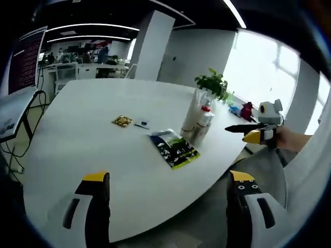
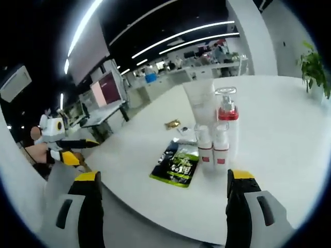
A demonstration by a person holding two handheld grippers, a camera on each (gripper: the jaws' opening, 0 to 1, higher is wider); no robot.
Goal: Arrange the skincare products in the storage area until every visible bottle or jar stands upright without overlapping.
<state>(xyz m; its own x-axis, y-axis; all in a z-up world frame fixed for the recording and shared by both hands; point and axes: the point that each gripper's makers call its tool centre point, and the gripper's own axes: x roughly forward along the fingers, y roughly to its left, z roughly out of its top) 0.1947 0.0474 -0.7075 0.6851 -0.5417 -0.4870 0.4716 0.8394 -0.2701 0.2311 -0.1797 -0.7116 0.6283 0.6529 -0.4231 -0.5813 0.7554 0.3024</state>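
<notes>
I have both grippers held back from the white table (image 1: 88, 139), jaws spread wide and holding nothing: the left gripper (image 1: 168, 206) and the right gripper (image 2: 164, 206). The skincare products stand clustered near the table's edge, just beside a green-and-black sachet (image 2: 178, 163) lying flat: a tall white tube (image 2: 199, 101), a pump bottle with a red collar (image 2: 227, 121), and two small white bottles (image 2: 213, 147) in front, close together or touching. All look upright already. I judge the step is the approach, so I'd come in slowly with the right gripper, take one small bottle low on its body, and ease it sideways to open a gap without toppling its neighbours.
</notes>
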